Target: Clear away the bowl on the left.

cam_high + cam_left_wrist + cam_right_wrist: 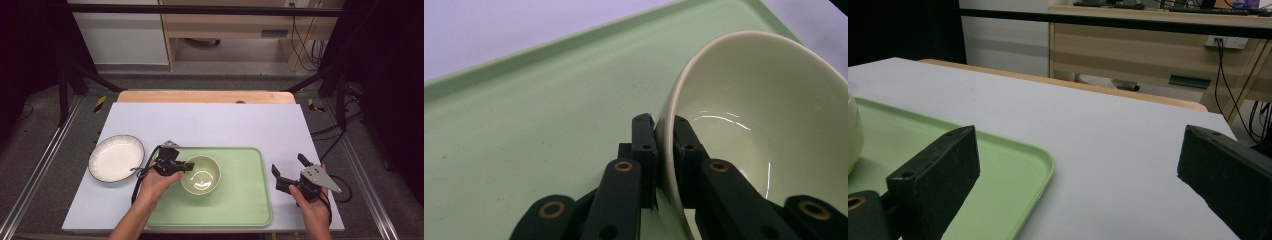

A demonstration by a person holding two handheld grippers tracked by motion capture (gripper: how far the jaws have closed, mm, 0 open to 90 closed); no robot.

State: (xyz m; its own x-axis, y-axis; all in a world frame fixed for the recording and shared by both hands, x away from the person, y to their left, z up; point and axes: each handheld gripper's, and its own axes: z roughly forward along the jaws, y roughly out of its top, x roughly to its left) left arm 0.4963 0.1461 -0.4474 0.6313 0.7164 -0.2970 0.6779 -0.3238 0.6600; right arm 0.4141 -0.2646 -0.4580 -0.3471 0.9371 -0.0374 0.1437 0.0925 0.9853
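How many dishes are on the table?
2. A pale green ceramic bowl sits on the green plastic tray, its rim pinched by the left hand-held gripper. A round white plate with a dark rim lies left of the tray. Nothing seems hidden.

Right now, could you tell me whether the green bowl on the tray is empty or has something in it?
Empty: the green bowl shows only a bare glossy inside with light reflections, seen from the high view and the left gripper view.
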